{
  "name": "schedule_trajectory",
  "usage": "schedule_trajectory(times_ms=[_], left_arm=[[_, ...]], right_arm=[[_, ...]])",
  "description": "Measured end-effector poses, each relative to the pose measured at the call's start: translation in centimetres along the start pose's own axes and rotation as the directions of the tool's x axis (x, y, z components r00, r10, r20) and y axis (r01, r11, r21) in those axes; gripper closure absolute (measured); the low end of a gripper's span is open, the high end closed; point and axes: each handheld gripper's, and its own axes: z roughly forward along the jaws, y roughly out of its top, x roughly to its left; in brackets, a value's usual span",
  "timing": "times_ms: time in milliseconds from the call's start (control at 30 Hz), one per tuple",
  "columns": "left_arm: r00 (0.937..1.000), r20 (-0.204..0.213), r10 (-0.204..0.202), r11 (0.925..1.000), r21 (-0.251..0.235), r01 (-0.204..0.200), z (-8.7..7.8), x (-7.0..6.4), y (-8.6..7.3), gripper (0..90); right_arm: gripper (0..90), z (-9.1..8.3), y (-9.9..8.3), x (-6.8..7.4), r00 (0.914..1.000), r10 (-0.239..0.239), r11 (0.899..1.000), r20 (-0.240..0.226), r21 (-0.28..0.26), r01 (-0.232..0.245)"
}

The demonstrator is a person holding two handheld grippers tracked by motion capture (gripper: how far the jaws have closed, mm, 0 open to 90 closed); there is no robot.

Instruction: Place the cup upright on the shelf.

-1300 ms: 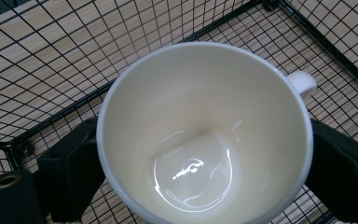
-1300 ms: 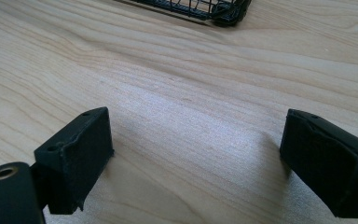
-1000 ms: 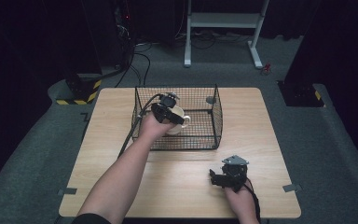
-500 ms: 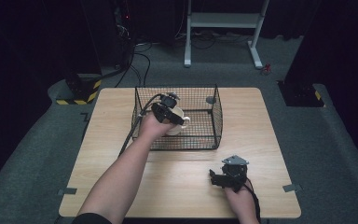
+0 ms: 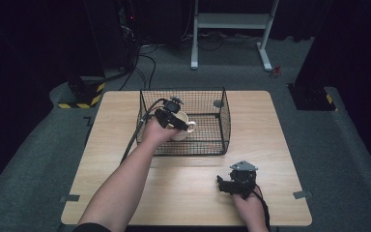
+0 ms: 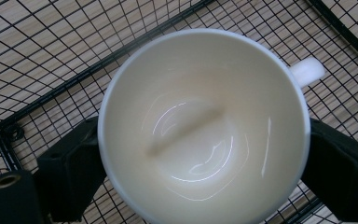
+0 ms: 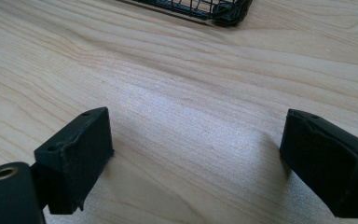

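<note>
Beyond the wooden table (image 5: 270, 145), a white metal stand (image 5: 232, 21) (black cables (image 5: 145, 53) trailing nearby) on grey floor (image 5: 338, 145).

Two black handheld grippers: left gripper (image 5: 170, 117) with black cable (image 5: 131, 140) trailing behind; right gripper (image 5: 239, 182) topped by grey three-cornered plate (image 5: 244, 166). Blocky matte-black jaws, small screw holes in upper faces. Bare forearms; dark sleeve edge (image 5: 91, 226) at left.

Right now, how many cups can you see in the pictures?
1. The white cup sits inside the black wire basket, near its left side, with the left gripper closed around it. I see no other cup on the table.
</note>
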Motion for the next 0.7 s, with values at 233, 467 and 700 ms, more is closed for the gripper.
schedule_trajectory(times_ms=[233,467,700], left_arm=[[1.0000,0.001,0.005,1.0000,0.002,-0.005,-0.2,-0.1,-0.1,9.5],[1.0000,0.001,-0.010,0.9993,-0.037,0.010,-0.9,0.0,0.0,6.9],[1.0000,0.001,-0.006,0.9967,-0.081,0.006,-2.0,0.0,0.0,3.4]], right_arm=[[8.8,0.0,0.0,0.0,1.0000,0.000,1.000,0.000,0.000,0.000],[8.8,0.0,0.0,0.0,1.0000,0.000,1.000,0.000,0.001,0.000],[8.7,0.0,0.0,0.0,1.0000,0.002,1.000,-0.001,0.001,-0.002]])
